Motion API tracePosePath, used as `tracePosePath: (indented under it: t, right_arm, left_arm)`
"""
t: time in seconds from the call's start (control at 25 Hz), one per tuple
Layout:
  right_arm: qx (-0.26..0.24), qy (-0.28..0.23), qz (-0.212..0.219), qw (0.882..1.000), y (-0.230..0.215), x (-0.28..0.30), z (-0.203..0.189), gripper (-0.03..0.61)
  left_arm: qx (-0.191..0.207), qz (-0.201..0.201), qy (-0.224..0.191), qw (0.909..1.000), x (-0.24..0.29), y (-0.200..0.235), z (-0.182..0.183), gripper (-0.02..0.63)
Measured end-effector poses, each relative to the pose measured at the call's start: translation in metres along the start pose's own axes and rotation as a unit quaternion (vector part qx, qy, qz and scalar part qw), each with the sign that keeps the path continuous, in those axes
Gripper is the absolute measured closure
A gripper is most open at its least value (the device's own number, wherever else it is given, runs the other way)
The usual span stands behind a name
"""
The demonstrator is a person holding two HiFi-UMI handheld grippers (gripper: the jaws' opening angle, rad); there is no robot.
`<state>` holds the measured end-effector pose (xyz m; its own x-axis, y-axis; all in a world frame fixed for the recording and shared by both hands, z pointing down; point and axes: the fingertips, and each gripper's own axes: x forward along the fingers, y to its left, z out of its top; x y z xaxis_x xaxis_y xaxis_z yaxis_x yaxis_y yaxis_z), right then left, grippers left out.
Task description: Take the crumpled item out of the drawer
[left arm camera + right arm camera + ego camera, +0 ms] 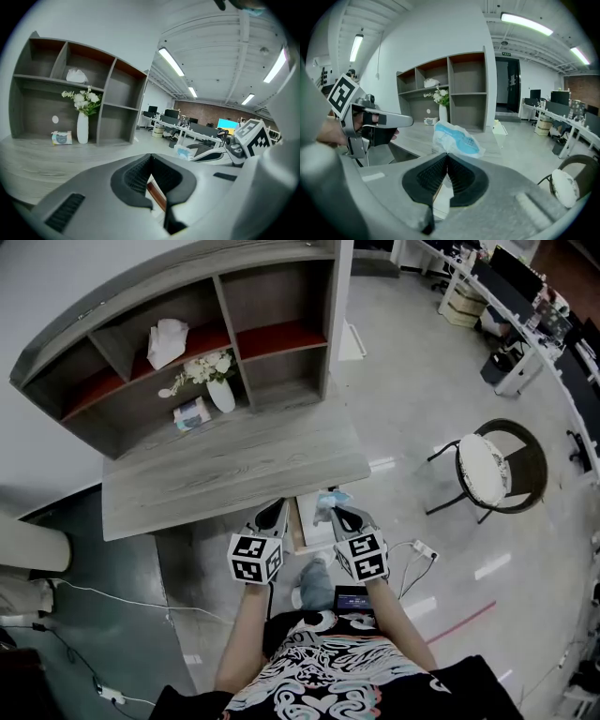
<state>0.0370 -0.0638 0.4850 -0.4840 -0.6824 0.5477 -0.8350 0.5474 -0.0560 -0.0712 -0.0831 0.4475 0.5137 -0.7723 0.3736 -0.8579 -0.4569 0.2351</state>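
Left gripper (271, 515) is hanging empty, jaws pressed together, beside the open drawer (294, 526). Right gripper (447, 158) is pinching the crumpled item (455, 138), a blue-and-white wrapper, by its lower edge, holding it above the drawer. It is looking light, soft and slippery, so biting a thick fold seems safest.

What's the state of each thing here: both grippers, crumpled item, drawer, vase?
left gripper: jaws together, nothing between the tips.
right gripper: jaws shut on the crumpled bag.
crumpled bag: lifted, held in the air.
drawer: pulled open.
vase: upright on the shelf.
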Motion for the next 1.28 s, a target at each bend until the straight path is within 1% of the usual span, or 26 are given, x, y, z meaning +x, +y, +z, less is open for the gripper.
tracePosePath:
  t: [0.12, 0.28, 0.72, 1.04, 1.28]
  right_arm:
    - [-0.005, -0.006, -0.001, 1.0, 0.003, -0.005, 0.004, 0.571]
    - [0.002, -0.011, -0.001, 1.0, 0.006, -0.008, 0.003, 0.571]
    - [0.027, -0.023, 0.001, 0.999, 0.01, -0.018, 0.004, 0.569]
    - [0.022, -0.018, -0.005, 1.0, 0.008, -0.017, -0.003, 0.571]
    - [0.02, -0.016, -0.001, 1.0, 0.013, -0.016, -0.007, 0.571]
  left_arm:
    - [0.004, 0.0, -0.011, 0.9999, -0.008, -0.004, 0.009, 0.614]
    - [0.0, 0.001, -0.021, 0.9998, -0.017, -0.004, 0.013, 0.614]
    - [-0.002, 0.006, -0.021, 0.9998, -0.028, -0.005, 0.007, 0.614]
    - [-0.002, 0.008, -0.022, 0.9997, -0.03, -0.004, 0.008, 0.614]
    - [-0.004, 0.015, -0.02, 0.9997, -0.033, 0.001, 0.005, 0.614]
